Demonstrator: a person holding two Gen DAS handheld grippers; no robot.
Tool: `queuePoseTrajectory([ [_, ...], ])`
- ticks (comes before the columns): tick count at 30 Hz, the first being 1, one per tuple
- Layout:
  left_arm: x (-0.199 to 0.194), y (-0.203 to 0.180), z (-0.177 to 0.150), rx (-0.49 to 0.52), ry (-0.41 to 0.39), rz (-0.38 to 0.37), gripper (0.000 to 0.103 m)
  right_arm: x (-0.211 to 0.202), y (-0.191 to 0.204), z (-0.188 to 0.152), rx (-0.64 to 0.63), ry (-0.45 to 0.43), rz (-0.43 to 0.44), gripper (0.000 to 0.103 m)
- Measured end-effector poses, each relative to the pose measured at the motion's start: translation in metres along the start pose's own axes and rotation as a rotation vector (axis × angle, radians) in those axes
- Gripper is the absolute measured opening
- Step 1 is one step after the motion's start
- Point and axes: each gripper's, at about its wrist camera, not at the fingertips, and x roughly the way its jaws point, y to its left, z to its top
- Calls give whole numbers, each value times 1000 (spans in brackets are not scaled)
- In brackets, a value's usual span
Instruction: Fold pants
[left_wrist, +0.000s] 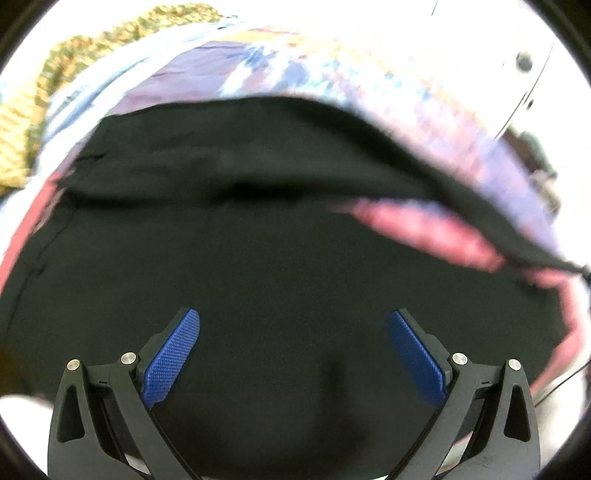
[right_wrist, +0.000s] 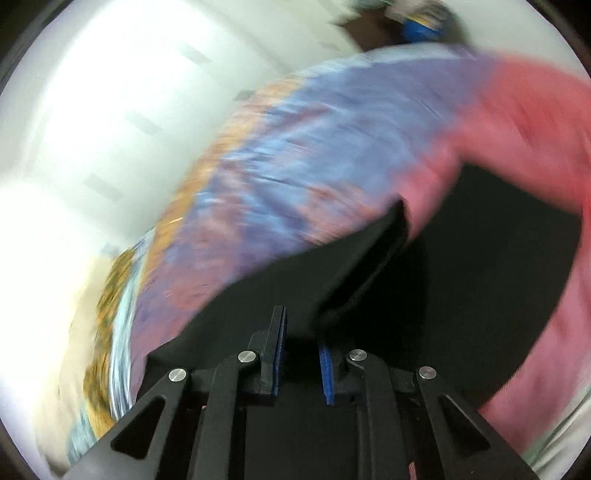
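Note:
The black pants (left_wrist: 258, 258) lie on a multicoloured bedsheet (left_wrist: 461, 122). In the left wrist view a lifted part of the pants (left_wrist: 480, 206) stretches to the right edge above the lower layer. My left gripper (left_wrist: 293, 354) hangs open and empty just above the black cloth. In the right wrist view my right gripper (right_wrist: 301, 354) is nearly closed, its blue pads (right_wrist: 327, 369) pinching a raised fold of the pants (right_wrist: 354, 266). That view is blurred by motion.
A yellow-green knitted blanket (left_wrist: 29, 110) lies at the far left. White wall or furniture (right_wrist: 92, 147) stands beyond the bed. Pink sheet (right_wrist: 535, 118) shows to the right of the pants.

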Motion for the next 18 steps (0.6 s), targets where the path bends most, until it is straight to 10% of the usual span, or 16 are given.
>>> queuePoseTrajectory([
  [6,32,3,108,-233,50,-331,102,-66,60,14,-219,-57,169,18],
  [16,111,4,167,-427,167,-288,101,-171,56,3,-265,-137,359,14],
  [17,113,4,168,-429,167,-280,91,-179,51,4,-260,-145,374,14],
  [18,116,5,168,-426,167,-276,58,-183,45,8,-256,-152,378,14],
])
